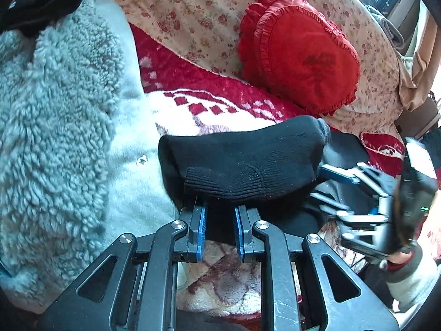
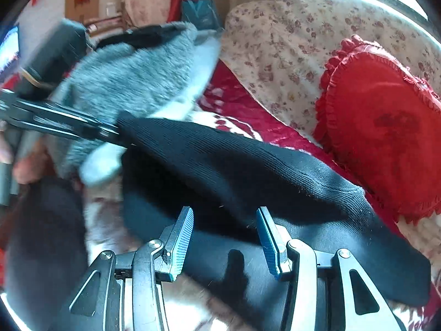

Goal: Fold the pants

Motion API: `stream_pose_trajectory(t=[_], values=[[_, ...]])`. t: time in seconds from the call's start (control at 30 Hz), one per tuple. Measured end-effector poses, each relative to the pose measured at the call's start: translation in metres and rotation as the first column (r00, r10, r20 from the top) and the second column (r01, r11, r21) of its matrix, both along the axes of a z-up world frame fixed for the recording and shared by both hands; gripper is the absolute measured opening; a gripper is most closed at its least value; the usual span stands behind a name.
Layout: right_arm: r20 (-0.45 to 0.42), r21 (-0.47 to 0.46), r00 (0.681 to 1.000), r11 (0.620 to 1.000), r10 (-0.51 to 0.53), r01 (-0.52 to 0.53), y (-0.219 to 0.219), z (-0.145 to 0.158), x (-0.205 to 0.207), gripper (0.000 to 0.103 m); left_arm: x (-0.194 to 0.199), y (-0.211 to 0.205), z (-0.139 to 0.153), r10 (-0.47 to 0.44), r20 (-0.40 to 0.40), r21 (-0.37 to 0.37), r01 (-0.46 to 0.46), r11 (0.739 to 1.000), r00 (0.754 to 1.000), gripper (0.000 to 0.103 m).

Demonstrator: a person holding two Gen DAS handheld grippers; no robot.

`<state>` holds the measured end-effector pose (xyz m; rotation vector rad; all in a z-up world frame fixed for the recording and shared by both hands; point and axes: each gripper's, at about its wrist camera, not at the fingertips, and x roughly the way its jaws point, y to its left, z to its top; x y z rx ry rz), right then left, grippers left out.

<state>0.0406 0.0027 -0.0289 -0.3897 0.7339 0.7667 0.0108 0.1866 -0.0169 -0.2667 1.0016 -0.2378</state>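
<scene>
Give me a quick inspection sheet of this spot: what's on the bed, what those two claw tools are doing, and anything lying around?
Surface: red-and-white patterned blanket on a bed; floral bedding behind.
Job's things: black knit garment, partly folded, ribbed hem toward the left tool.
Clutter: red frilled pillow; grey fleece garment with a white button front; dark cloth on top of it.
Grippers: left gripper clamped on the black garment's hem; right gripper open, garment lying between its pads, not pinched.
Cables: nothing seen.
Surroundings: window at the far edge; a person's hand and sleeve holding the right tool.
</scene>
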Motion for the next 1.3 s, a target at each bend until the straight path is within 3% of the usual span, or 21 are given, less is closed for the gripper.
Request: stream_pose_trajectory(t=[0.07,0.13,0.17,0.2,0.27,0.43,0.57,0.7,0.83,0.93,1.07,1.17,1.3], values=[[-0.020,-0.043,1.000,0.999,-0.001,0.000,0.008,-0.015,0.014,0.045,0.003,0.000,0.000,0.001,0.002,-0.006,-0.001,1.000,1.000,0.016],[0.014,-0.064,1.000,0.998,-0.005,0.005,0.010,-0.020,0.021,0.031,0.007,0.000,-0.001,0.000,0.001,-0.006,0.000,1.000,1.000,0.016],[0.020,-0.056,1.000,0.998,-0.016,0.017,0.009,-0.020,0.024,0.015,0.008,0.000,-0.002,0.000,0.000,-0.007,0.000,1.000,1.000,0.016],[0.000,-0.013,1.000,1.000,-0.027,0.027,0.004,-0.016,0.029,0.005,0.008,0.000,-0.002,0.001,0.001,-0.009,-0.001,1.000,1.000,0.016],[-0.025,0.107,0.998,0.992,-0.059,0.061,-0.013,0.003,0.031,0.005,0.005,0.001,-0.001,0.004,0.001,-0.008,-0.004,1.000,1.000,0.016],[0.027,0.116,0.999,0.993,-0.030,0.027,-0.028,0.038,-0.013,0.005,-0.011,0.010,0.007,0.036,0.017,0.012,-0.036,0.999,0.999,0.016],[-0.046,0.051,0.999,0.998,-0.023,0.025,-0.023,0.010,-0.037,0.005,-0.019,0.021,0.006,0.101,0.006,0.026,-0.101,0.995,0.995,0.016],[-0.116,0.016,0.991,0.998,-0.066,0.068,-0.012,-0.026,-0.031,0.007,-0.021,0.021,0.013,0.136,0.008,0.033,-0.137,0.990,0.991,0.016],[-0.145,0.047,0.988,0.997,-0.052,0.059,-0.022,-0.017,-0.032,0.010,-0.021,0.005,0.032,0.116,0.065,0.044,-0.119,0.992,0.991,0.016],[-0.181,0.119,0.981,0.988,-0.071,0.094,-0.048,-0.004,-0.033,0.011,-0.018,-0.014,0.041,0.080,0.090,0.048,-0.085,0.995,0.993,0.017],[-0.188,0.144,0.967,0.969,-0.173,0.202,-0.089,0.003,-0.025,0.015,-0.014,-0.044,0.048,0.045,0.131,0.107,-0.059,0.993,0.990,0.042],[-0.212,0.164,0.939,0.938,-0.270,0.307,-0.125,0.004,-0.014,0.015,-0.011,-0.064,0.051,0.017,0.147,0.098,-0.031,0.995,0.989,0.053],[-0.257,0.184,0.878,0.872,-0.403,0.454,-0.173,0.004,0.008,0.017,-0.009,-0.086,0.060,0.004,0.177,0.102,-0.022,0.995,0.984,0.054]])
